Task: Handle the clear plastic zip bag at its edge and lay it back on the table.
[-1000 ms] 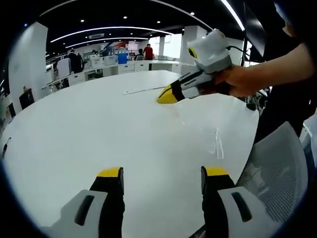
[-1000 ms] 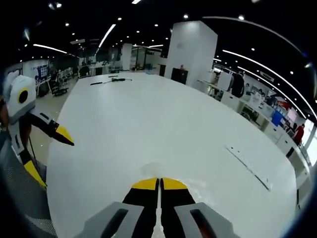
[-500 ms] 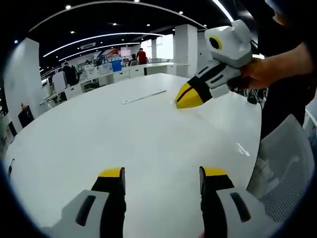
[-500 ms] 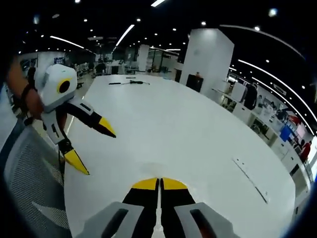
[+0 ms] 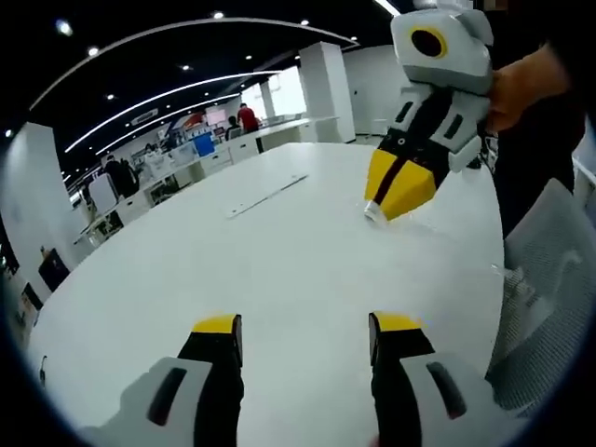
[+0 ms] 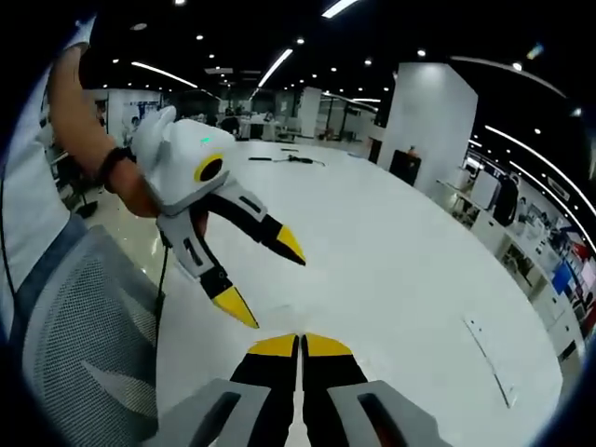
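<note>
1. The left claw [image 5: 305, 328] is wide open. In the left gripper view its two yellow-tipped jaws rise well apart over the near part of the white desk [image 5: 186, 270] with nothing between them.
2. In the right gripper view the same left claw [image 6: 272, 288] hangs above the desk's near edge. Its jaws are spread and a hand [image 6: 140, 191] holds it.
3. The right claw [image 5: 396, 193] is pressed shut. In the left gripper view it points down at the desk's right side, raised off the surface.
4. The clear plastic zip bag [image 5: 374, 213] shows as a small bit of clear film at the tips of the right claw, pinched by its edge. Faint creased film trails from there towards the desk's near right edge. How much of it rests on the desk cannot be told.
5. In the right gripper view the right claw [image 6: 300, 344] has its jaws closed tight together over the desk [image 6: 391, 261].
6. A long thin strip [image 5: 268, 196] lies flat towards the desk's far side.
7. A grey mesh chair [image 5: 549, 279] stands just beside the desk's near right edge.
</note>
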The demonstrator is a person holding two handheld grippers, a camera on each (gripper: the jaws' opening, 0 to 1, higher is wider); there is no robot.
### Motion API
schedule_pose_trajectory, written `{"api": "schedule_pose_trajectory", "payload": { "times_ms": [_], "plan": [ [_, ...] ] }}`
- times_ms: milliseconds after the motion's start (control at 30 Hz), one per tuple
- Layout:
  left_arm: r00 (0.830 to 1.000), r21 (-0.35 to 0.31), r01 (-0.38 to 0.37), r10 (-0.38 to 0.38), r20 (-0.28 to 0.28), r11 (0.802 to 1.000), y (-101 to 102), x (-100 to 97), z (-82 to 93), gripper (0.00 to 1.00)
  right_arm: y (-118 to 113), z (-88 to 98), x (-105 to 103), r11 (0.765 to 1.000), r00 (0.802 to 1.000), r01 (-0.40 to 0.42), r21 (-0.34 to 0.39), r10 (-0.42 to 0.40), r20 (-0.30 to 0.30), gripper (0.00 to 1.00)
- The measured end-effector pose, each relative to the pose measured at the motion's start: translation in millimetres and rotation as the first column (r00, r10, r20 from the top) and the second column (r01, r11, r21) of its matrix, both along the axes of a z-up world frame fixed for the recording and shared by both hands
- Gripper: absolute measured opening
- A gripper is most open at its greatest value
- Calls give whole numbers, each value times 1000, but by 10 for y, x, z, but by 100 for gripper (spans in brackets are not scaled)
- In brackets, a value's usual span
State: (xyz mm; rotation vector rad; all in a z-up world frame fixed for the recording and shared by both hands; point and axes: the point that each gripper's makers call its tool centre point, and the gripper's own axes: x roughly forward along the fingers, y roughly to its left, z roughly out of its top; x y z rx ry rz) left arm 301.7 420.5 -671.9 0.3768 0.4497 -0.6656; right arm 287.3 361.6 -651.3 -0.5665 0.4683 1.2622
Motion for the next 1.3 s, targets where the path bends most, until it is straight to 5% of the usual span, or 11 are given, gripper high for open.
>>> {"api": "schedule_pose_trajectory", "payload": {
  "times_ms": [233,500,767,900,1300],
  "plan": [
    [984,132,137,-150,95,982,-186,77,67,50,32,-56,-148,999,998,-39,-13,39,-47,0],
    [939,206,286,-317,133,936,-414,-33,18,46,103,-135,-317,996,991,-92,-24,89,-100,0],
    [888,262,399,-442,130,879,-539,-152,-56,24,108,-133,-473,991,983,-133,-29,128,-135,0],
    [885,262,413,-452,108,872,-554,-175,-107,10,75,-149,-484,990,983,-136,-47,129,-130,0],
    [910,247,368,-401,102,896,-467,-117,-97,0,-52,-227,-307,991,994,-94,-99,87,-69,0]
  ]
}}
